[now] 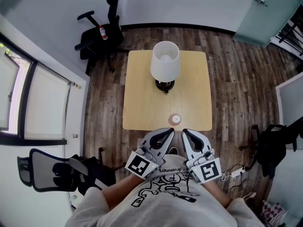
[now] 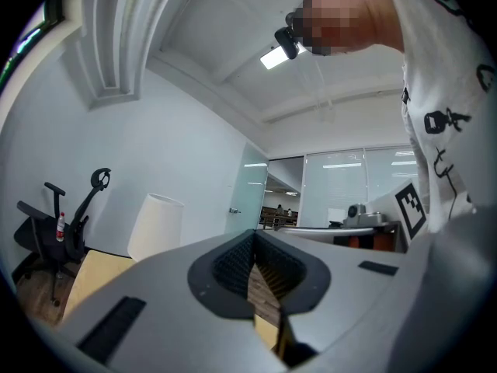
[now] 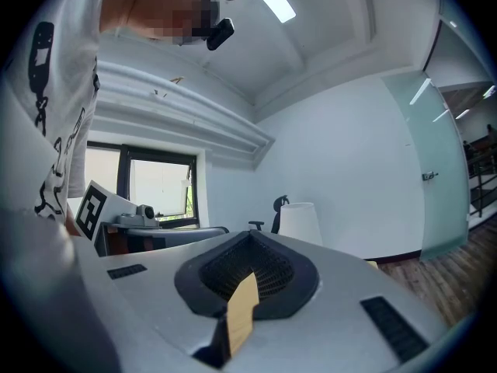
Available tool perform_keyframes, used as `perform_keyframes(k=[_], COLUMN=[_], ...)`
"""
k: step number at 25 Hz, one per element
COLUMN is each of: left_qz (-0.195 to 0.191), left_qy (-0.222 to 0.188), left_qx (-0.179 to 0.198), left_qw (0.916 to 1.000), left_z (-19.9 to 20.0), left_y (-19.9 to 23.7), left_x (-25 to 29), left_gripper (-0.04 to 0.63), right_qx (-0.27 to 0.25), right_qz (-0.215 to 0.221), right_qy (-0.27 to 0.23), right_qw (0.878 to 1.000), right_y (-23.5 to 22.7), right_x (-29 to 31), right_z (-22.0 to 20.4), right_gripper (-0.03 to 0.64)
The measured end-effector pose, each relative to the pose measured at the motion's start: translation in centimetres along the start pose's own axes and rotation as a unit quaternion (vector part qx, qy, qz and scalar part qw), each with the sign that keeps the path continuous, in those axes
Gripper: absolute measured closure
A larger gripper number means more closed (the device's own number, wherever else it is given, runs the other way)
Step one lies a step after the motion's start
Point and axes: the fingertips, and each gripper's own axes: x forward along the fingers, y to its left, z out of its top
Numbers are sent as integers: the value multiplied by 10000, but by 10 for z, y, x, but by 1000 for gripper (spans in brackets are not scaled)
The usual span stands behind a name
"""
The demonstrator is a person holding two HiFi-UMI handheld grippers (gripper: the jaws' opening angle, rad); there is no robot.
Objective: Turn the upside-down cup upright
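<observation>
A small pale cup (image 1: 175, 119) with an orange-tinted top stands near the front edge of the square wooden table (image 1: 142, 89), seen from straight above. My left gripper (image 1: 166, 135) and right gripper (image 1: 187, 136) hover side by side just short of that edge, close to my chest and apart from the cup. Both point level toward the table. In the left gripper view the left gripper (image 2: 253, 274) has its jaws shut with nothing between them. In the right gripper view the right gripper (image 3: 247, 274) is likewise shut and holds nothing. Neither gripper view shows the cup.
A table lamp (image 1: 165, 63) with a white shade stands mid-table behind the cup; the lamp shade (image 2: 155, 228) also shows in the left gripper view, and the lamp shade (image 3: 300, 222) in the right gripper view. Black office chairs (image 1: 97, 37) stand at the far left and near left (image 1: 52, 171). A power strip (image 1: 235, 173) lies on the floor at right.
</observation>
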Motion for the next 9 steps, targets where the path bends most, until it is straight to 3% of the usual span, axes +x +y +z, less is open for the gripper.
perform_keyframes(k=[9], left_qz=[73], left_qy=[57], left_qx=[57], left_qw=[9999], left_z=[-6], left_y=[1], left_x=[-15], left_gripper=[586], right_qx=[47], right_qz=[-9], right_qy=[112], right_qw=[9999], right_y=[12], right_x=[3], right_z=[-10], right_gripper=[594])
